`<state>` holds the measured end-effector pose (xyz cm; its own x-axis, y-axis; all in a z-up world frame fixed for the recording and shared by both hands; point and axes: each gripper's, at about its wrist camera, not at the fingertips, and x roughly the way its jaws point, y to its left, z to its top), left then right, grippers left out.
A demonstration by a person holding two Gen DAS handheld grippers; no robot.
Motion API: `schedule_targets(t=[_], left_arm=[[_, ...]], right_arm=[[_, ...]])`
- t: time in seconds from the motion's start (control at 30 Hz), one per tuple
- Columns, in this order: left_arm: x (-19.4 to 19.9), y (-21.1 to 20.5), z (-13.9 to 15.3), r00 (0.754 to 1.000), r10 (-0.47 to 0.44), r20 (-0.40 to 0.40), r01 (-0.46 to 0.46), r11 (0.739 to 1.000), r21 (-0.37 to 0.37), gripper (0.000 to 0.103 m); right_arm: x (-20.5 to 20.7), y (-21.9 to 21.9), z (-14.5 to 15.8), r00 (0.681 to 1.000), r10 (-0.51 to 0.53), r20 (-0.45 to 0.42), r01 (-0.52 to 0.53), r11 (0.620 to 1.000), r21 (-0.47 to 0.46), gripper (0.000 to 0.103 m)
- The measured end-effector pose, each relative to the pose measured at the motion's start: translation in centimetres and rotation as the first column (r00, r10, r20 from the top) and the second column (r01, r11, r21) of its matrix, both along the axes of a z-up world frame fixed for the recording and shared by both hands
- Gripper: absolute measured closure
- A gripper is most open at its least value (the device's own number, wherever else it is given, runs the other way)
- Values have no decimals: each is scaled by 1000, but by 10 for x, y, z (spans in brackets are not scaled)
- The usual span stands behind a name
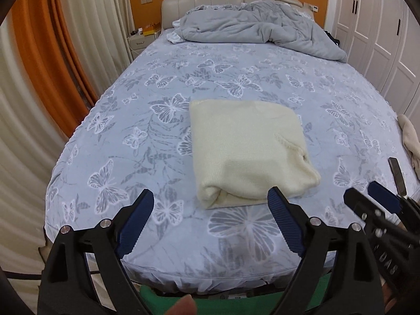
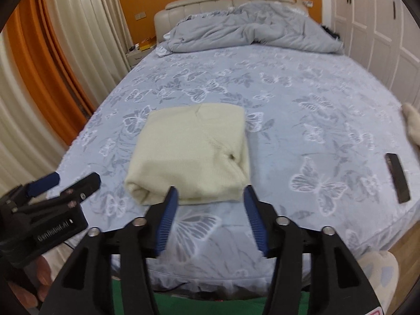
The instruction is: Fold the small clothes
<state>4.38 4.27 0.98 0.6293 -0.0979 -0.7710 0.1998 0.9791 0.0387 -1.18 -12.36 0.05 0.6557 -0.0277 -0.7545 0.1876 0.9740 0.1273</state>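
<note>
A: Left wrist view: the cream knit garment (image 1: 246, 152) lies folded into a thick rectangle on the bed (image 1: 110, 120), near its foot edge and about midway across. Its rolled fold faces us.

B: And the tongs?

A: The left gripper (image 1: 210, 204) is spread wide, nothing between its blue pads, just short of the garment. The right gripper (image 2: 210, 199) is parted less widely, also empty and clear of the cloth.

B: So this fold looks finished, I'd judge.

A: Agreed; both seem free for the next piece. A second pale garment (image 2: 412, 123) sits crumpled at the right edge of the bed, beyond a dark phone (image 2: 397, 181).

B: The next move probably calls for reaching over there without dragging the phone, then spreading that piece flat.
</note>
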Motion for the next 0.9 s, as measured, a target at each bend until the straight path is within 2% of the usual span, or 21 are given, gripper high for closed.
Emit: schedule_targets(t=[0.23, 0.57, 0.7, 0.9], left_arm=[[-21, -5, -19, 1000, 10, -6, -10, 1000, 11, 17], [-28, -9, -24, 1000, 16, -20, -15, 999, 37, 17], [-26, -7, -23, 999, 4, -38, -4, 1000, -14, 17], [-28, -15, -21, 1000, -20, -9, 20, 1000, 6, 17]], right_arm=[[-22, 3, -28, 999, -16, -43, 15, 1000, -19, 47], [-27, 13, -29, 999, -1, -44, 1, 1000, -16, 46], [-26, 12, -31, 998, -2, -57, 2, 1000, 4, 46], [-25, 18, -30, 998, 11, -54, -10, 1000, 5, 44]])
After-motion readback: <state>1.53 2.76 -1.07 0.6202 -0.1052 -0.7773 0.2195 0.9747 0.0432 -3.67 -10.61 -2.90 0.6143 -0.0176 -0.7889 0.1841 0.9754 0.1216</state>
